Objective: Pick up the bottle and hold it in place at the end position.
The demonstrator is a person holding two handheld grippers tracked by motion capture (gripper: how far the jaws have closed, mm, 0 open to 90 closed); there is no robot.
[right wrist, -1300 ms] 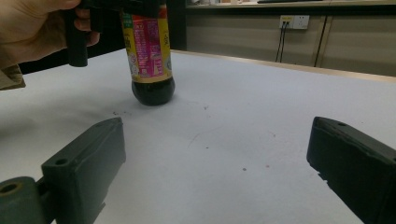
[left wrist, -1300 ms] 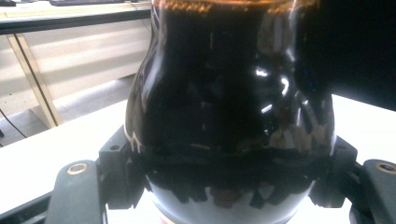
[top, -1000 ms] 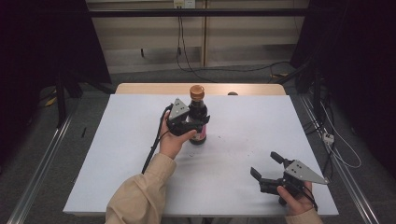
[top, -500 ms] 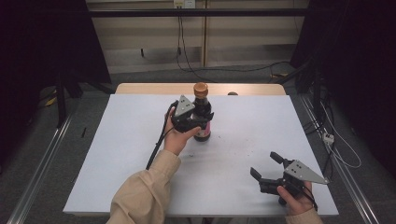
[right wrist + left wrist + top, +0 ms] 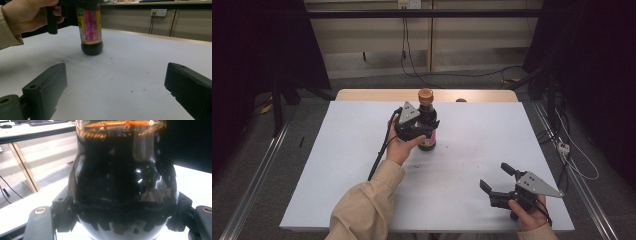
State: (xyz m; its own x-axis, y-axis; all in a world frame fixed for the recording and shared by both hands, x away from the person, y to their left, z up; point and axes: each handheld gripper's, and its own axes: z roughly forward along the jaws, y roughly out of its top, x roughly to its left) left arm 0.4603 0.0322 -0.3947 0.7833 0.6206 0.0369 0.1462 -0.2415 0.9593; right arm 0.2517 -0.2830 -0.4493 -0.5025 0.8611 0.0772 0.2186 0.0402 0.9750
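Note:
A dark sauce bottle (image 5: 428, 142) with an orange cap (image 5: 426, 95) and a pink label stands upright at the back middle of the white table (image 5: 472, 130). My left gripper (image 5: 424, 127) is shut on its upper body, one jaw on each side of the dark glass (image 5: 120, 182). In the right gripper view the bottle (image 5: 91, 30) shows its rounded base down at the table top, with the hand (image 5: 30, 12) beside it. My right gripper (image 5: 493, 175) rests at the front right, open, with only bare table between its jaws (image 5: 115, 85).
The left gripper's cable (image 5: 379, 160) trails along the sleeve toward the table's front. A wooden strip (image 5: 362, 94) borders the far edge, with a small dark object (image 5: 460, 100) on it. Metal rails (image 5: 257, 180) run along both sides on the floor.
The left gripper and the bottle have shifted slightly to the right and away. The right gripper has stayed put.

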